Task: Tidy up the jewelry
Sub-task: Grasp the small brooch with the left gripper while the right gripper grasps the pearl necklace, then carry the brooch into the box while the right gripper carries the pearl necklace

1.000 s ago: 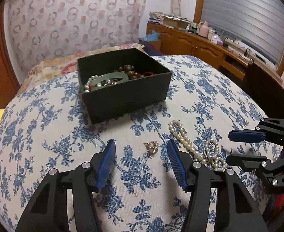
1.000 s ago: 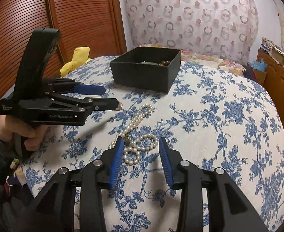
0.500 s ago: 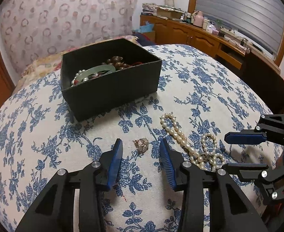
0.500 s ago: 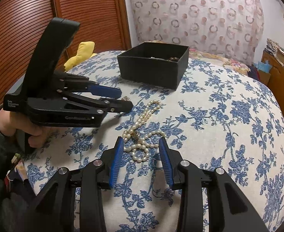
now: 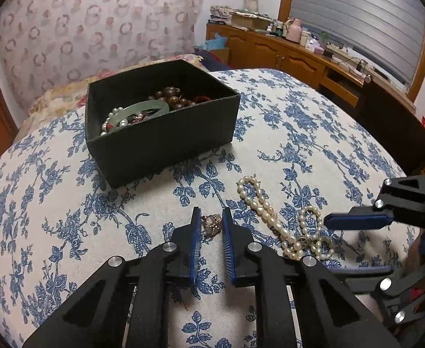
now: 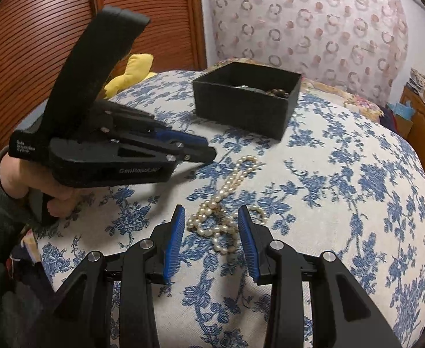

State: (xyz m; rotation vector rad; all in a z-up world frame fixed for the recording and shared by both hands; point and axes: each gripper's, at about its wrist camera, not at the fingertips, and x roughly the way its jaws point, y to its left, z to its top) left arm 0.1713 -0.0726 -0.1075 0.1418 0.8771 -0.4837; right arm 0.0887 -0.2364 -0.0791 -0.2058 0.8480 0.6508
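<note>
A small gold and pink trinket [image 5: 211, 225] lies on the floral cloth between the fingertips of my left gripper [image 5: 210, 222], whose jaws have narrowed around it and look to be touching it. A pearl necklace [image 5: 282, 223] lies to its right; in the right wrist view the pearl necklace [image 6: 226, 203] has its looped end between the fingers of my open right gripper [image 6: 211, 226]. A black box [image 5: 166, 133] holding a green bangle [image 5: 138, 110], brown beads and pearls stands further back; the box [image 6: 247, 110] shows in the right wrist view too.
The cloth-covered surface [image 5: 313, 133] curves down at its edges. A wooden cabinet [image 5: 284, 55] with clutter stands at the far right. A yellow cushion [image 6: 131, 72] and wooden shutter doors [image 6: 38, 43] are on the left side.
My left gripper has moved forward to the trinket and its jaws have closed from wide apart to a narrow gap around it. My right gripper has crept forward so the pearl loop sits between its fingers.
</note>
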